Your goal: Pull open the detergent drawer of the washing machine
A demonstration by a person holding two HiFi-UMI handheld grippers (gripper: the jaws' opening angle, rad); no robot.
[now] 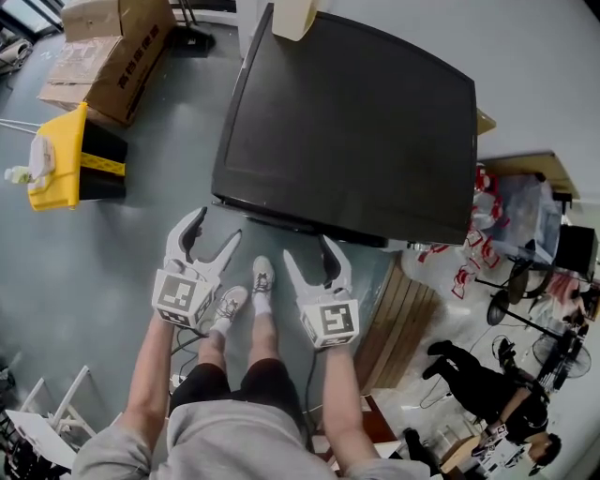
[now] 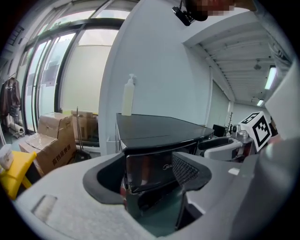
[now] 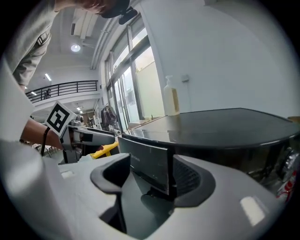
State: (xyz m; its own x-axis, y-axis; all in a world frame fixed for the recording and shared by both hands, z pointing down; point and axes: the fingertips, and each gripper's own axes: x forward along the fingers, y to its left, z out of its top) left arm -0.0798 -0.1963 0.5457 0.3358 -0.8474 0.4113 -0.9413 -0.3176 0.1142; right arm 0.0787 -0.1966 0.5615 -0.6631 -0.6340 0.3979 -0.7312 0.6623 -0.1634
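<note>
From the head view, a washing machine with a flat glossy black top (image 1: 356,122) stands on the grey floor ahead of the person's white sneakers (image 1: 246,295); the white left tool (image 1: 216,227) and white right tool (image 1: 307,251) are both held just short of its near front edge, jaws spread, nothing between them; a cream pump bottle (image 1: 292,17) sits at the far edge of the top; brown cardboard boxes (image 1: 108,47) and a yellow plastic bin (image 1: 61,159) lie to the left, well apart from the machine; pale wooden slats (image 1: 398,323) and white bags with red print (image 1: 469,253) crowd its right side, and a person in black (image 1: 478,384) is beyond them; from the left gripper view, the left tool's jaws stand wide, framing the machine's dark glossy front panel (image 2: 154,168) without touching it; the detergent drawer belongs to that front, but its outline cannot be made out; the bottle stands upright on the top, the boxes and bin show at left, and the right tool's marker cube (image 2: 255,129) at right; from the right gripper view, the right tool's jaws are also spread and empty, with a corner of the same dark panel between them, apart from the pads; the left tool shows at left before tall windows (image 3: 126,79).
</note>
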